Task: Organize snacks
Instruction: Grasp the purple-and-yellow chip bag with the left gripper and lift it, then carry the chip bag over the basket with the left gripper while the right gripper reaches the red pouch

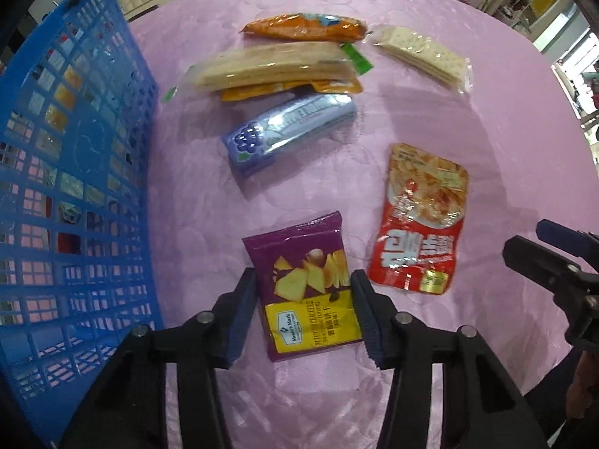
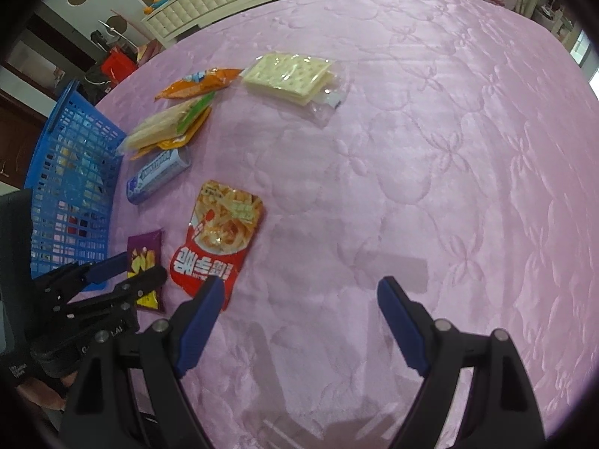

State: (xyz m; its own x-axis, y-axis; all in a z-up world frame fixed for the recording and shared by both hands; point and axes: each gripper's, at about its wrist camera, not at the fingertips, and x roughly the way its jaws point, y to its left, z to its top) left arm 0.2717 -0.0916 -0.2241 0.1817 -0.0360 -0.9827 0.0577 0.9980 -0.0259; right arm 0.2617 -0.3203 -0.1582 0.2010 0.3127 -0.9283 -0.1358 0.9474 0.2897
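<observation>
Left gripper (image 1: 304, 292): its blue pads (image 1: 245, 310) sit on either side of the purple and yellow cracker packet (image 1: 305, 288), at or just off its long edges. Whether the pads press the wrapper cannot be told from either view; the packet lies flat on the pink quilted cloth (image 1: 430, 119). Jaw gap is moderate, about the width of the packet. Gripper points steeply down.

Right gripper (image 2: 299, 299): jaws wide, nothing between the pads, only bare cloth below. The tip of its left finger (image 2: 209, 295) overlaps the lower corner of the red noodle-snack pouch (image 2: 217, 239) in the right wrist view; contact cannot be told.

Layout outward from the left gripper:
- Red pouch lies just to the right of the purple packet, apart from it, printed face up.
- Blue-silver wrapped bar (image 1: 288, 131) lies farther up the cloth, set on a diagonal.
- Beyond the bar, a pile: a long clear pack of pale crackers (image 1: 273, 67) lying on top of an orange-yellow packet (image 1: 299, 89).
- An orange wrapped snack (image 1: 303, 28) lies behind the pile.
- A clear sleeve of white square crackers (image 1: 423, 56) lies to the right, apart from the pile.
- Blue lattice basket (image 1: 75, 187) stands at the left, just beside the purple packet; coloured items show dimly through its wall.
</observation>
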